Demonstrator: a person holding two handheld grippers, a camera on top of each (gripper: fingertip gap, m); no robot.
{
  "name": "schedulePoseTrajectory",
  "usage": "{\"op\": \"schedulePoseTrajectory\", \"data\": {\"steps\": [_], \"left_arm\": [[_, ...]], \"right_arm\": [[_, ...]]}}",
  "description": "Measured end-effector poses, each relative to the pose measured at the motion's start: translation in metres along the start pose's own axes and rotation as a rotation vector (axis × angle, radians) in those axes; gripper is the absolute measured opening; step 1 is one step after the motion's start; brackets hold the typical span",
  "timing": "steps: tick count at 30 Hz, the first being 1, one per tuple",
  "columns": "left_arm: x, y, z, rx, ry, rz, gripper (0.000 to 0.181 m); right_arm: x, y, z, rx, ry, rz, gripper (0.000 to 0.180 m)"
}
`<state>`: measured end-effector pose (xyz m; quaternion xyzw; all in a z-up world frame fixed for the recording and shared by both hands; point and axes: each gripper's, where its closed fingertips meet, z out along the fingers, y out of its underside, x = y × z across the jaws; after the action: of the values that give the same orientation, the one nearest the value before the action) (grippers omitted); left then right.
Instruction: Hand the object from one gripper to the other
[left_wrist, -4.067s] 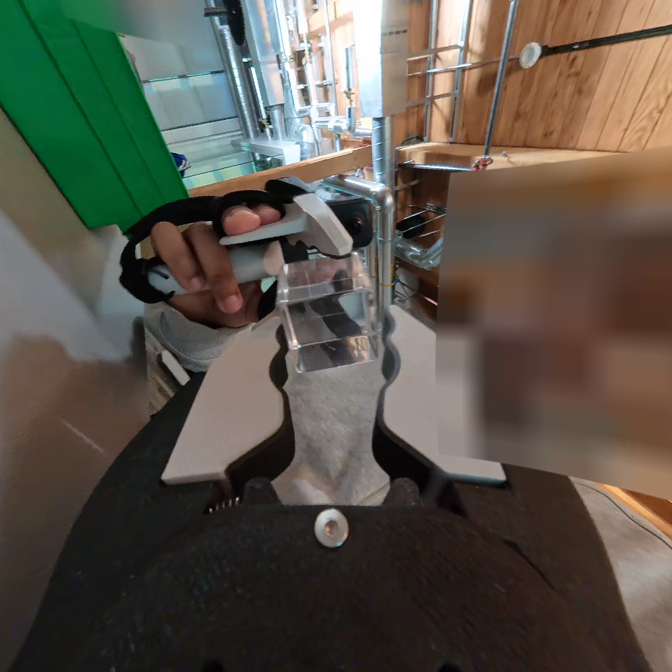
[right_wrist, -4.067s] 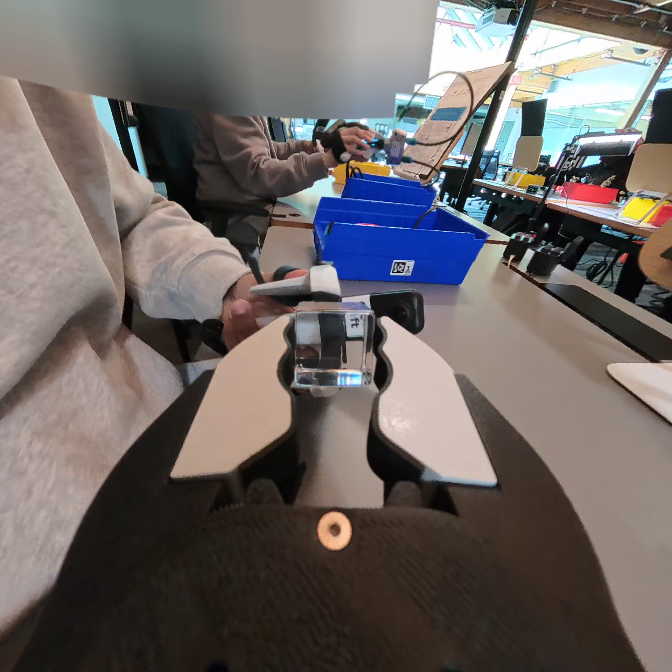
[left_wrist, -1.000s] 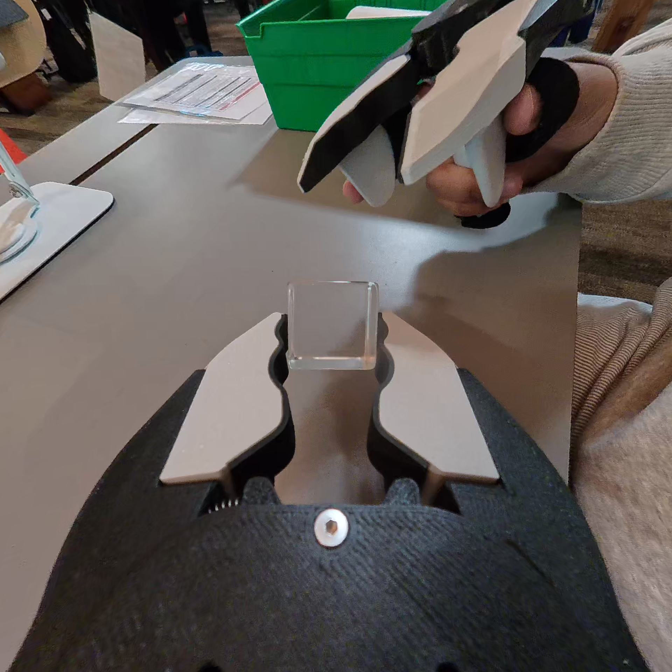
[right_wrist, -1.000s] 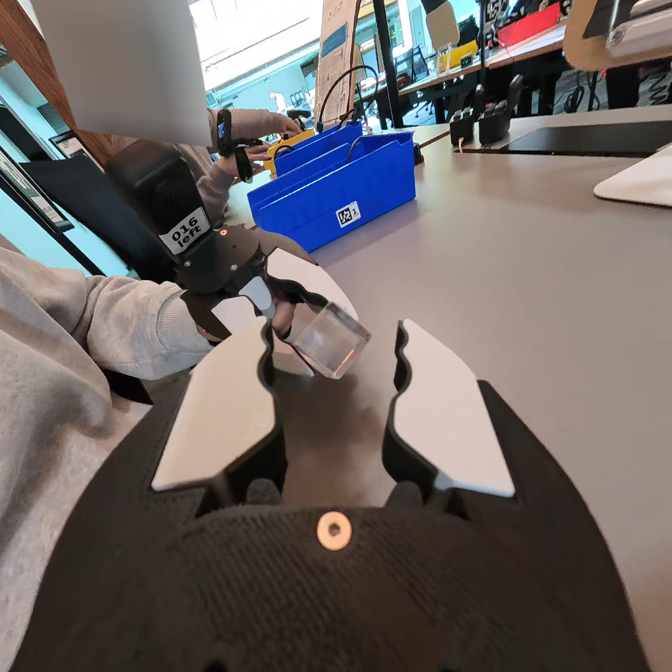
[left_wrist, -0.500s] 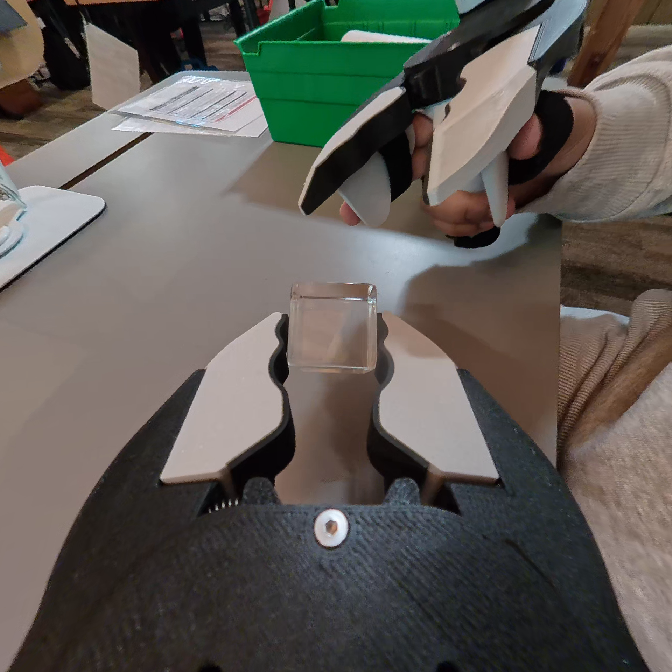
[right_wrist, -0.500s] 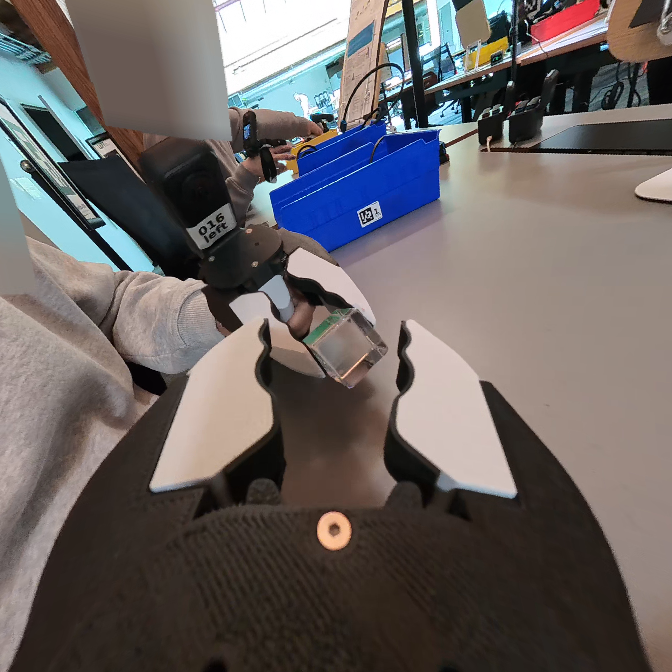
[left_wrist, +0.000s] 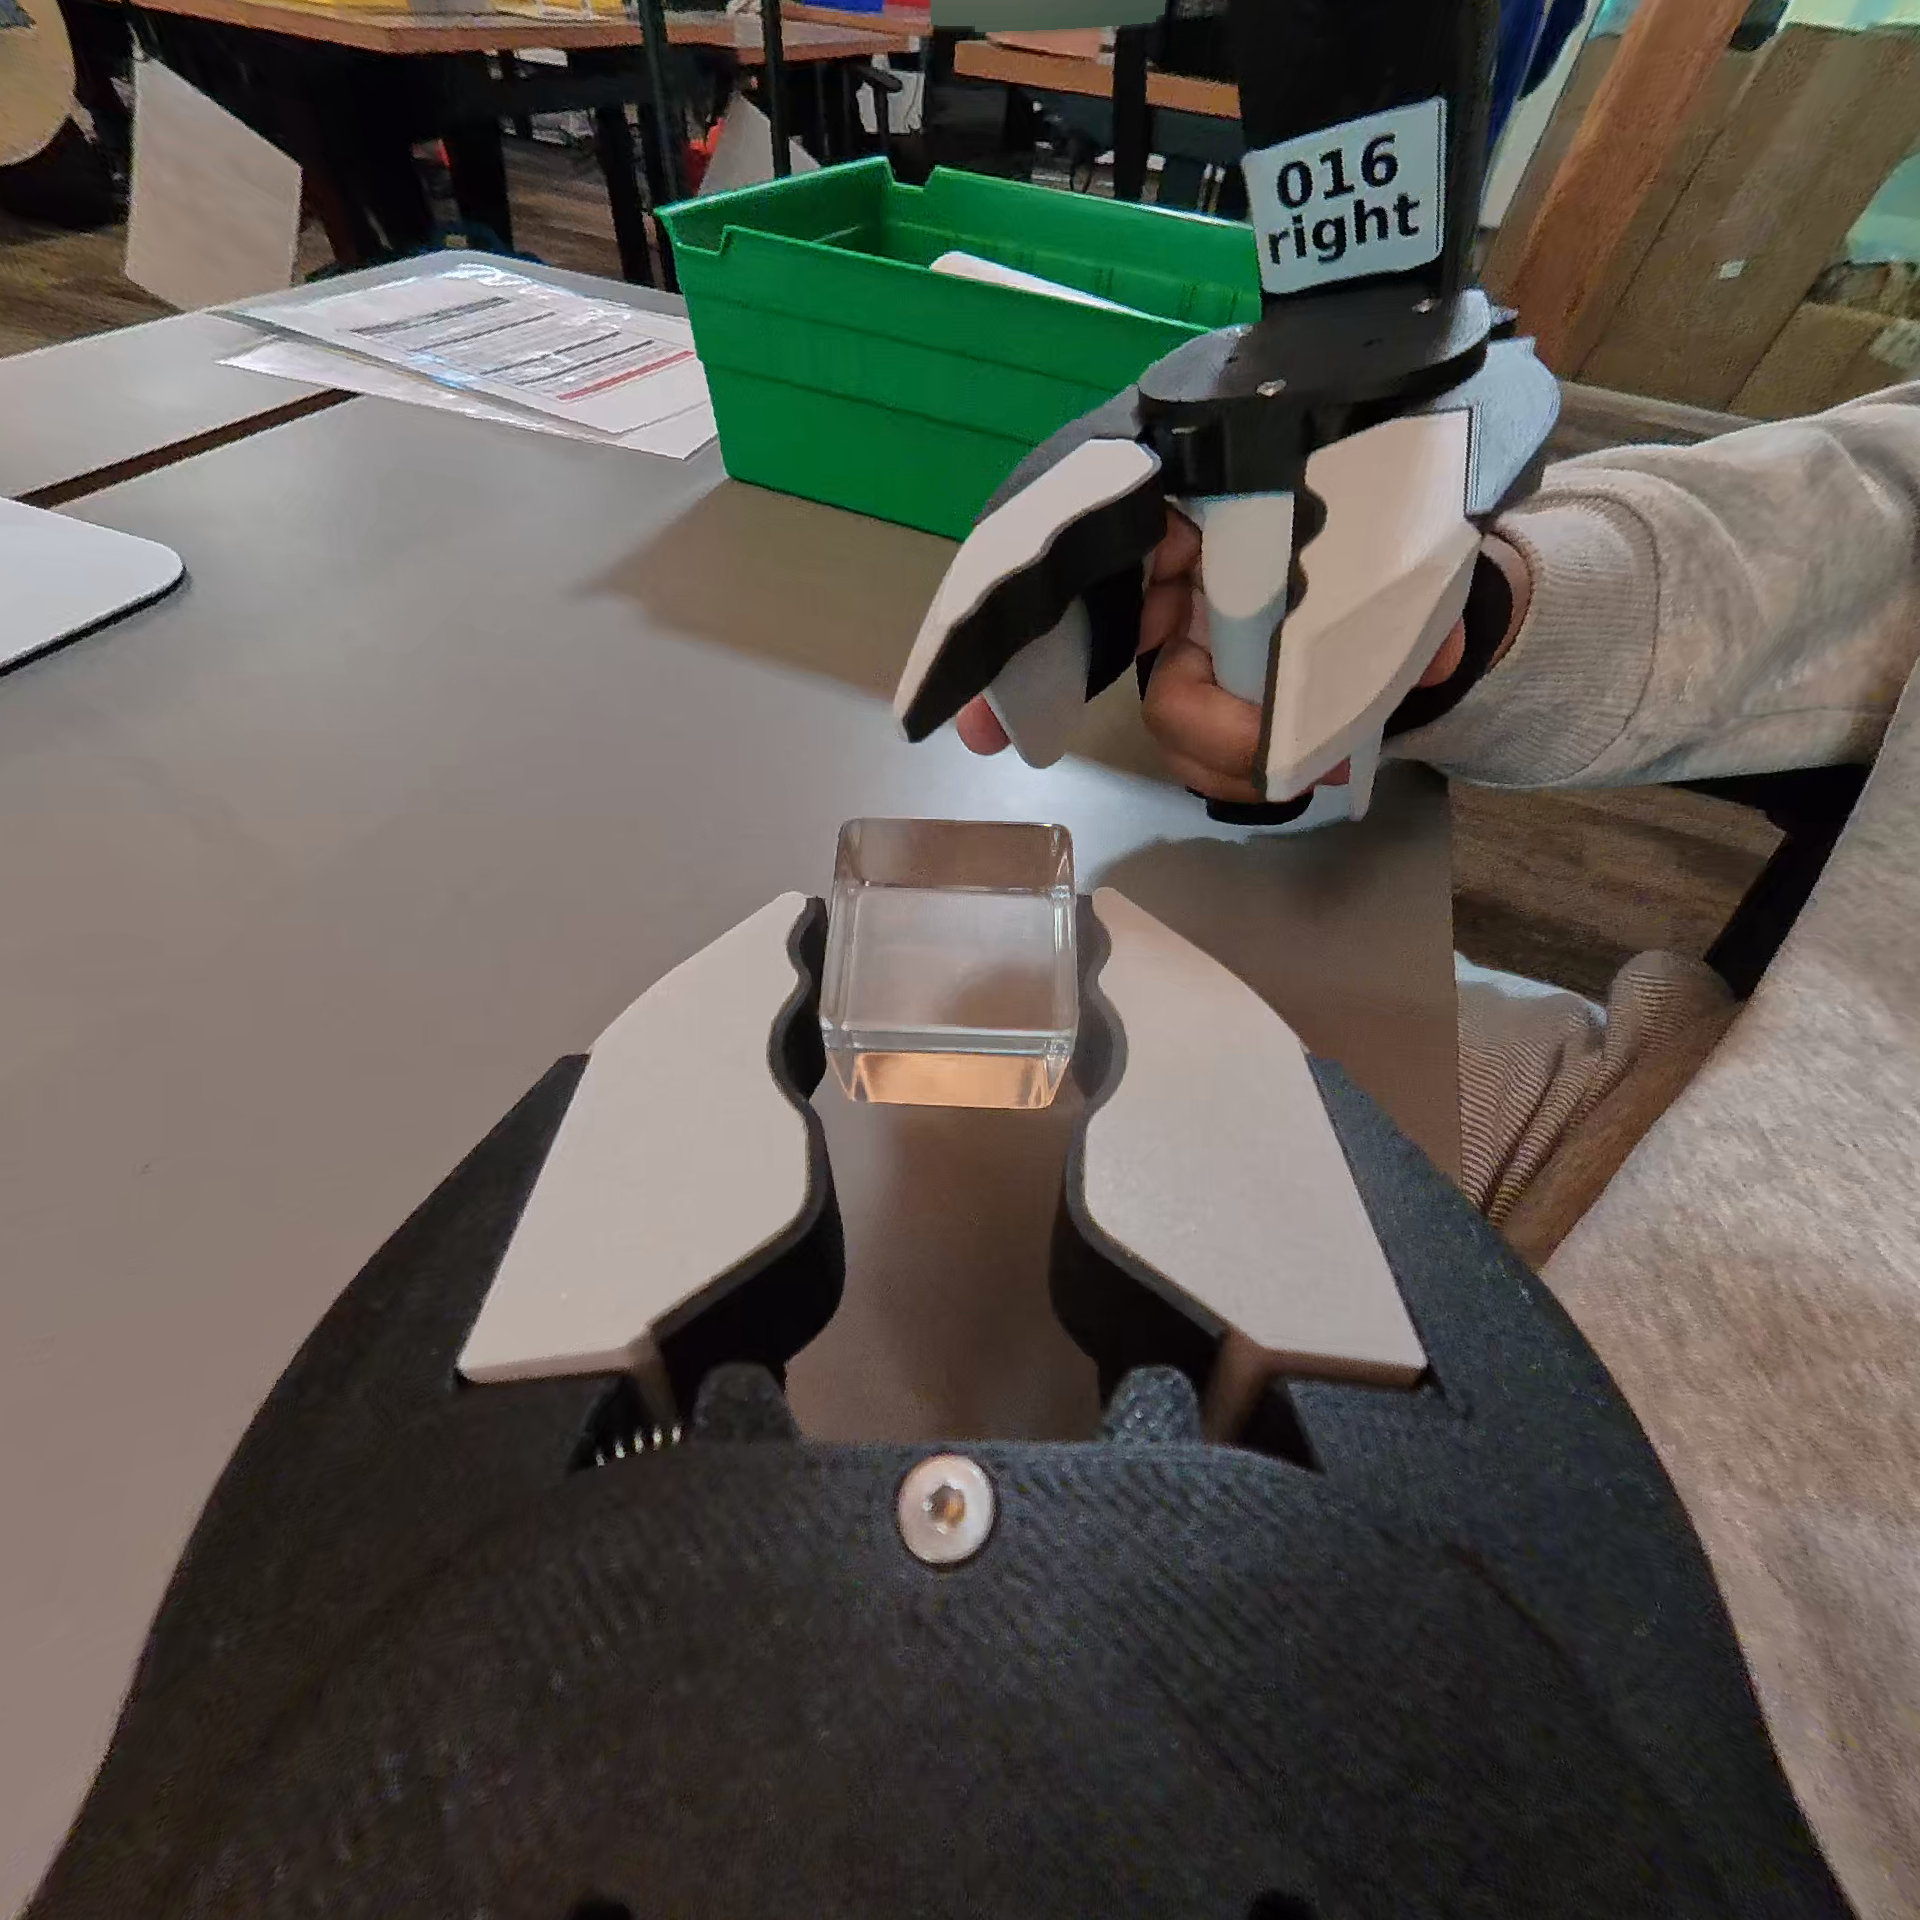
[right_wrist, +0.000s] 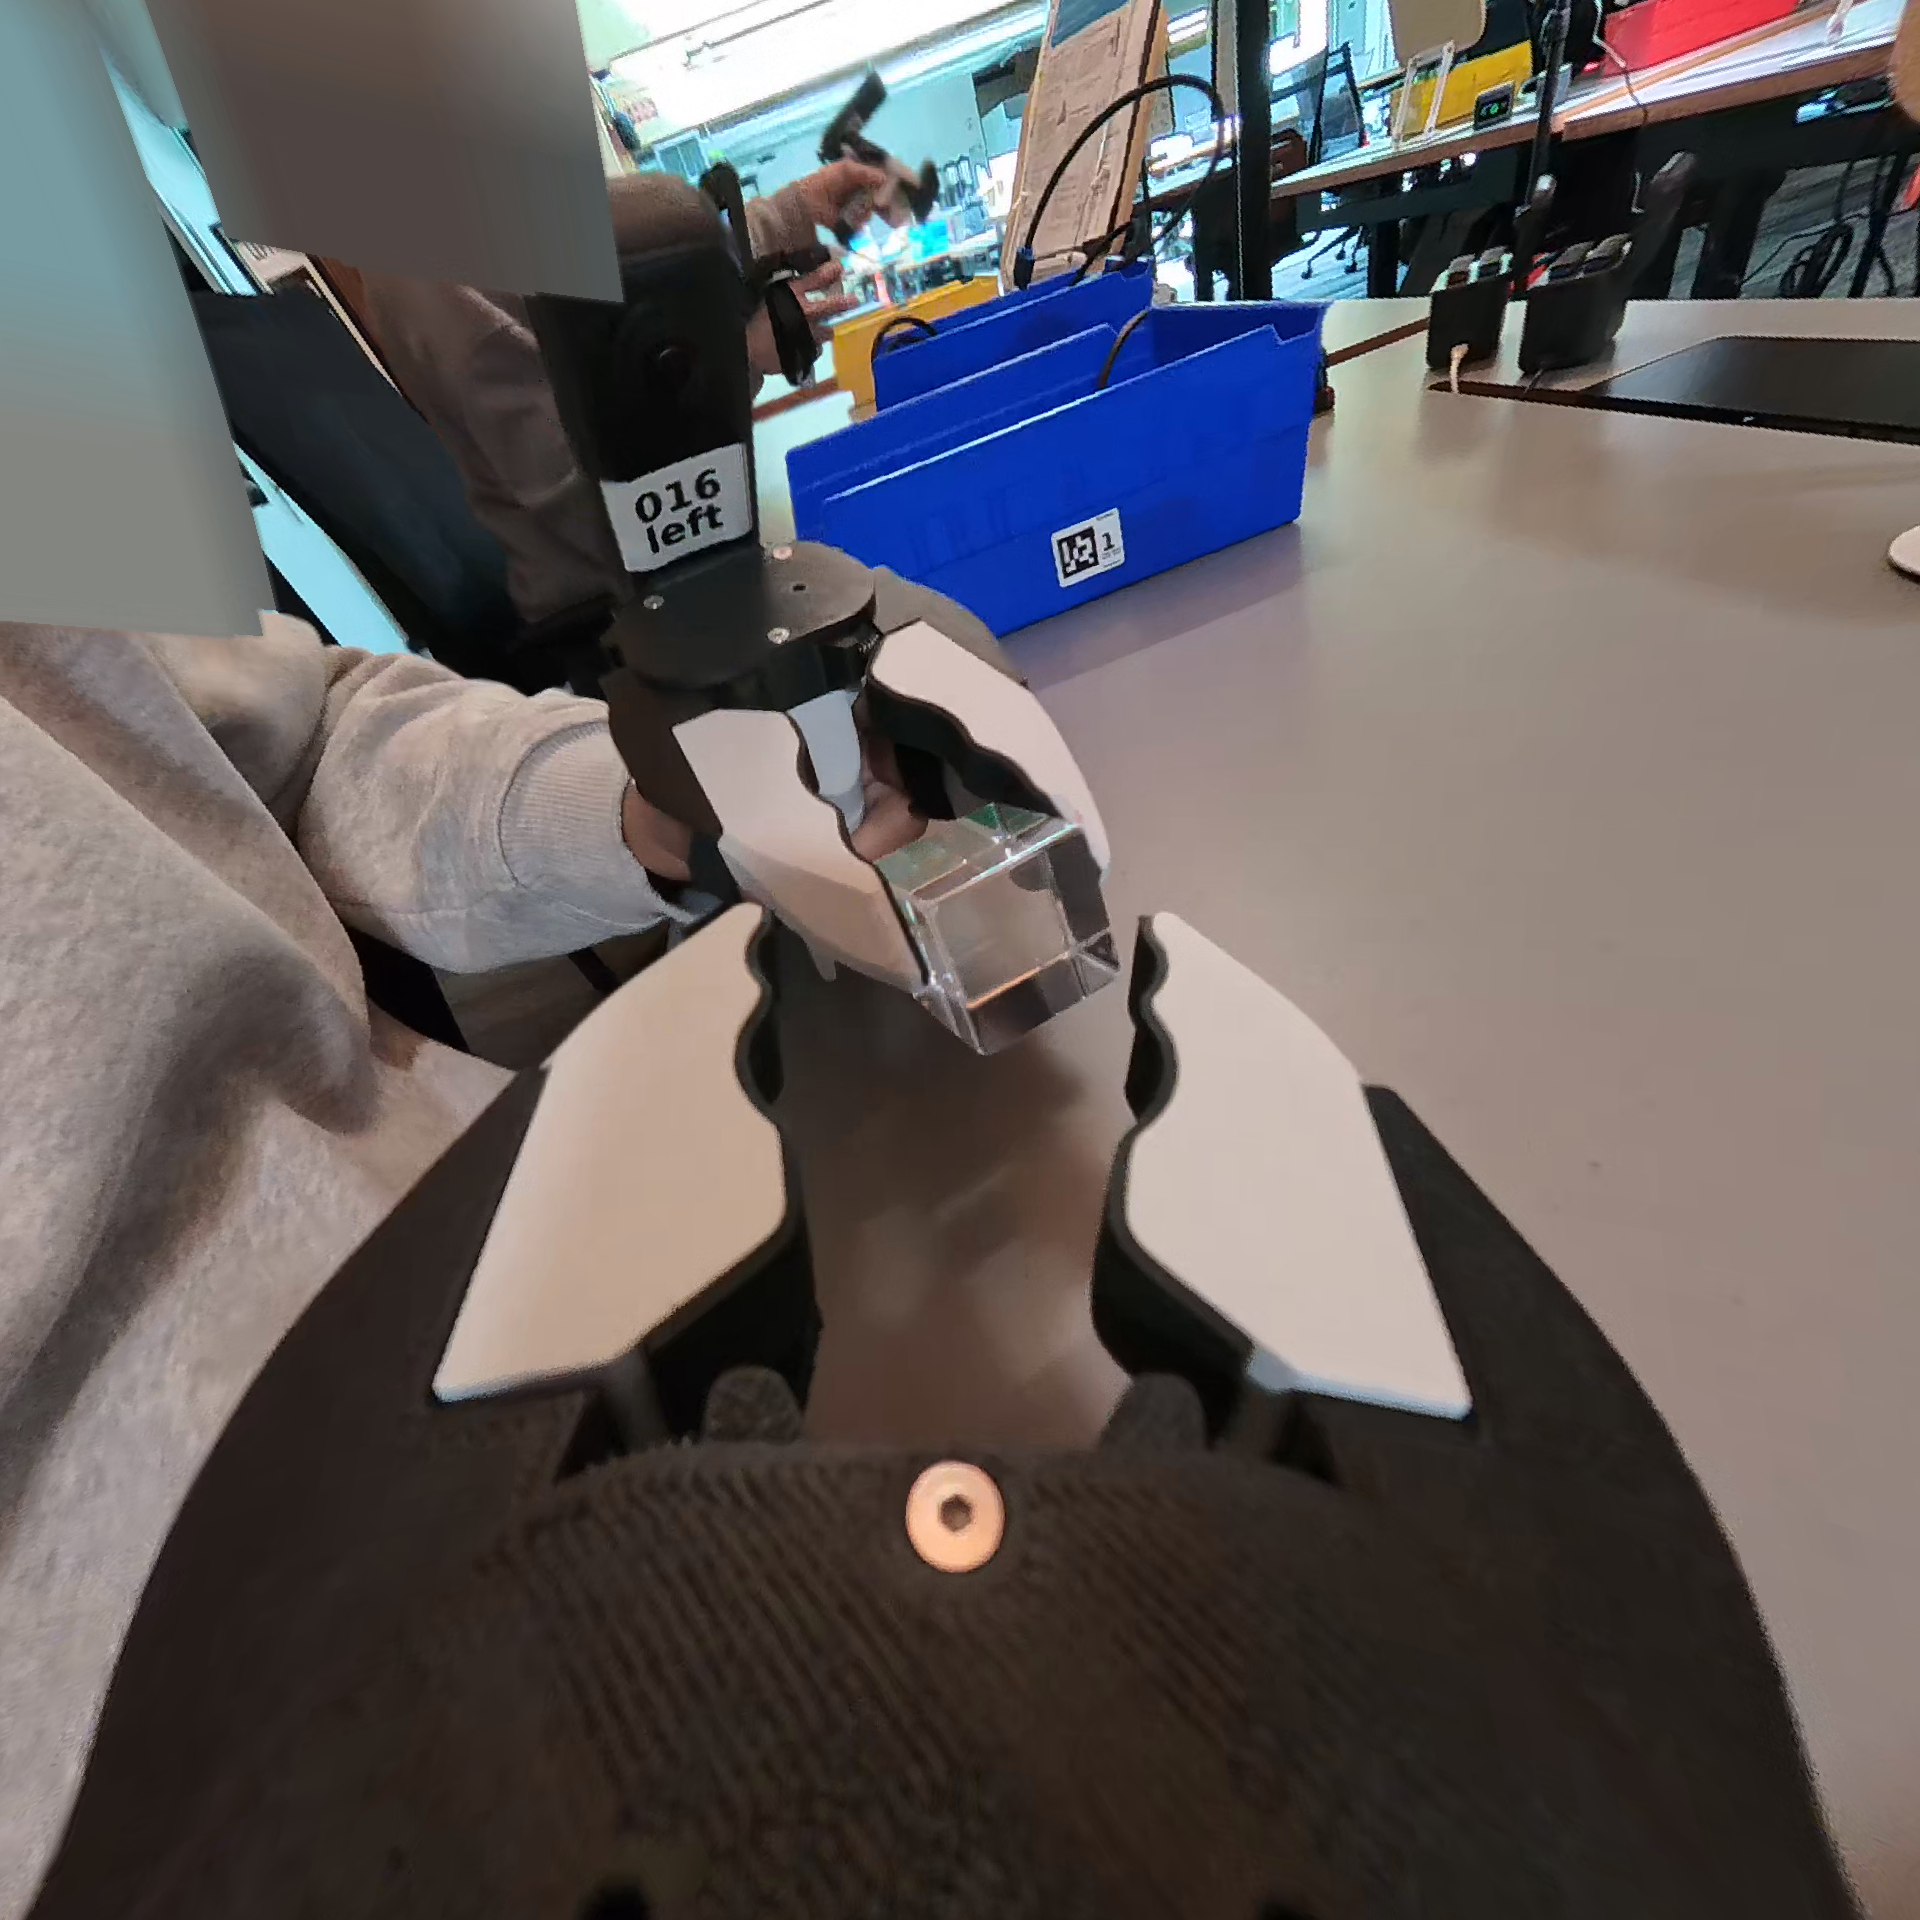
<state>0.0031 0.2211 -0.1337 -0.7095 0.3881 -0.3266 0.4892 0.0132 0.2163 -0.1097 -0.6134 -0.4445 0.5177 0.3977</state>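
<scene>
A clear glass cube is clamped between the fingertips of my left gripper, held above the grey table. In the right wrist view the same cube sticks out of the left gripper, just beyond my right gripper's fingertips. My right gripper is open and empty, with the cube in front of the gap between its fingers. In the left wrist view the right gripper hangs open, up and to the right of the cube, apart from it.
A green bin stands at the back of the table, with papers to its left. Blue bins stand behind the left gripper. A white pad lies at the left edge. My grey sleeves flank both views. The grippers are tip to tip, or close to it.
The right gripper let go of the cube about four seconds ago and now stands open. Over the last second both grippers tilted and drew nearer; the cube stays in the left gripper.
</scene>
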Motion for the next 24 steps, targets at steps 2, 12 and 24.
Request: {"op": "schedulePoseTrajectory", "data": {"steps": [2, 12, 24], "left_arm": [[0.0, -0.002, 0.003, 0.006, 0.016, -0.007, 0.046], [0.005, -0.017, 0.035, 0.041, 0.158, -0.103, 0.046], [0.022, -0.036, 0.039, 0.137, 0.293, -0.179, 0.046]], "right_arm": [[0.0, 0.004, -0.003, -0.012, 0.019, -0.016, 0.066], [0.004, 0.006, -0.051, 0.048, 0.187, -0.015, 0.066], [0.002, 0.005, -0.057, 0.055, 0.204, -0.03, 0.065]]}}
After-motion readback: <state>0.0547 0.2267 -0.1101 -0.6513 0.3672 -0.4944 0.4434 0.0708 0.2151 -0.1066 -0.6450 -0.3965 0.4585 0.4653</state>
